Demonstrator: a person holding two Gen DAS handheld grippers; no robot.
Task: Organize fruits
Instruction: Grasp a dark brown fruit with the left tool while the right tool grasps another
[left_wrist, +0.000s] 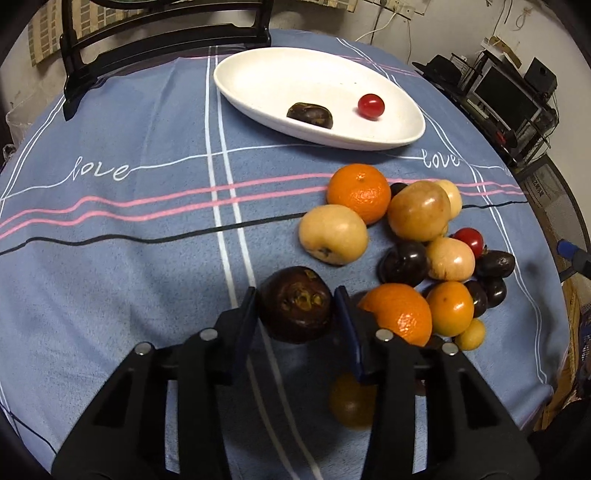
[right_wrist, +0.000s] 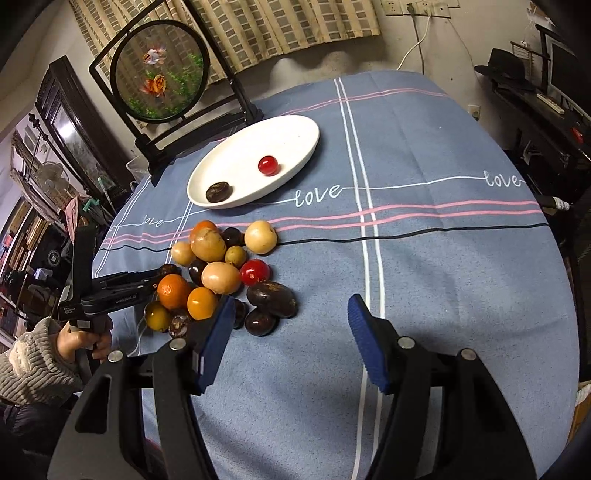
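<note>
Clamping a dark brown fruit (left_wrist: 295, 304) between its pads, the left gripper (left_wrist: 297, 306) sits beside the fruit pile (left_wrist: 417, 243). Right gripper (right_wrist: 291, 328) spread, nothing between, over bare table (right_wrist: 443, 277).

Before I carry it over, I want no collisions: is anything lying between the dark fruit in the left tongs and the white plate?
Nothing visible. The dark fruit sits between the left tongs; bare tablecloth runs up to the white plate. The fruit pile lies off to the right of that path.
</note>
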